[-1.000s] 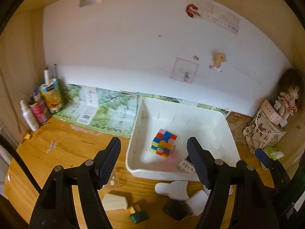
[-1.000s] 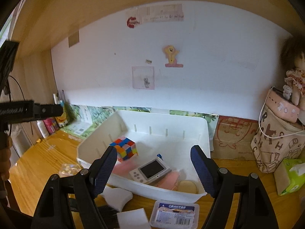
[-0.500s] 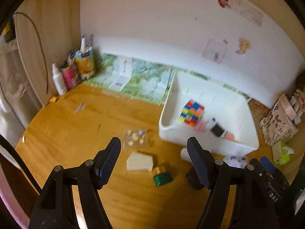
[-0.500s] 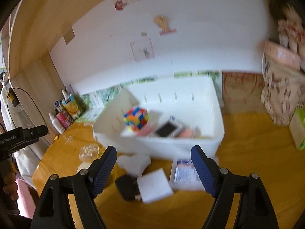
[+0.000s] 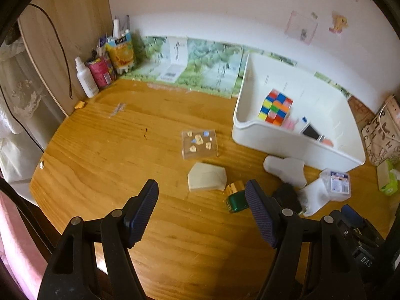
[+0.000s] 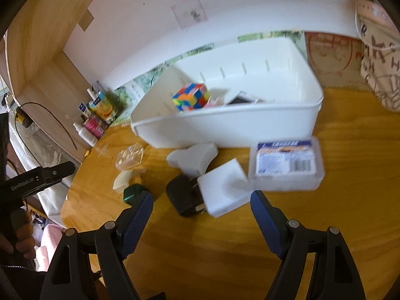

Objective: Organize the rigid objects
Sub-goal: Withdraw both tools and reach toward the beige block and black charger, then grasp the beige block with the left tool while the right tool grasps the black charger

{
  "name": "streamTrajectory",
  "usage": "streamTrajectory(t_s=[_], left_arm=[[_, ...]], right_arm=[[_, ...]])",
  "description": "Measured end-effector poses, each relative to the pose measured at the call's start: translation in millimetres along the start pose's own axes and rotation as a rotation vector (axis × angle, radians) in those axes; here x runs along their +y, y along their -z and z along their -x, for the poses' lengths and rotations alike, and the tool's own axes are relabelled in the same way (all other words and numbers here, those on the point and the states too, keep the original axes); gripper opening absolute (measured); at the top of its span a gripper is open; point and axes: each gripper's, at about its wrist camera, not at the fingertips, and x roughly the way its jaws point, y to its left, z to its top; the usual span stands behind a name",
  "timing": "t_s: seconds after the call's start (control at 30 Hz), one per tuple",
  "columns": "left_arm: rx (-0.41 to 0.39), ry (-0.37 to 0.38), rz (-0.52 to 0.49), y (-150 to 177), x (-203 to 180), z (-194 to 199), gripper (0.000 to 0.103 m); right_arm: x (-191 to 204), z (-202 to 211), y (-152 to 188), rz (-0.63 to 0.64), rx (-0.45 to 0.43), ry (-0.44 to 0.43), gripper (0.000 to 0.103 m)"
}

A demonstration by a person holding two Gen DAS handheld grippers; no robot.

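Note:
A white bin (image 5: 295,147) (image 6: 225,125) on the wooden desk holds a colourful puzzle cube (image 5: 275,107) (image 6: 191,96) and a small screen device (image 5: 311,132). In front of it lie a clear box with trinkets (image 5: 199,143), a cream angular block (image 5: 207,176), a green-and-gold bottle (image 5: 236,197), a white shaped piece (image 6: 193,156), a black adapter (image 6: 183,195), a white square block (image 6: 223,185) and a labelled clear box (image 6: 287,163). My left gripper (image 5: 201,208) is open and empty above the desk, short of the cream block. My right gripper (image 6: 201,213) is open and empty before the black adapter.
Bottles and cartons (image 5: 105,62) stand in the back left corner by a wooden side panel. A patterned bag (image 5: 382,135) and a green tissue pack (image 5: 387,177) sit at the right. Leafy printed paper (image 5: 200,67) lies along the wall. The desk's front edge curves at the left.
Both grippers have pulled back and tilted down from the bin toward the desk. The loose items in front of the bin have come into full view. Both stay open.

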Motion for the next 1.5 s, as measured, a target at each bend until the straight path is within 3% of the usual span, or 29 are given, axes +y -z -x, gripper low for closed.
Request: streamTrajectory(t_s=[0.23, 0.6, 0.93, 1.27, 1.5], left_arm=[[0.078, 0.045, -0.077, -7.7, 0.5, -19.2, 0.075], [0.262, 0.158, -0.205, -21.2, 6.4, -65.6, 0.080], [0.426, 0.217, -0.246, -29.4, 11.2, -111.4, 0.080], [0.501, 0.257, -0.287, -37.3, 2.5, -136.8, 0.080], [0.541, 0.238, -0.328, -44.0, -7.5, -155.9, 0.080]], right_arm=[[8.0, -24.8, 5.9, -0.093, 0.134, -0.024, 0.081], [13.0, -53.2, 12.5, -0.301, 0.180, 0.063, 0.081], [16.8, -73.3, 16.6, -0.473, 0.193, 0.155, 0.080], [33.7, -92.6, 1.9, -0.497, 0.193, 0.288, 0.077], [47.9, -109.0, -8.8, -0.460, 0.228, 0.405, 0.077]])
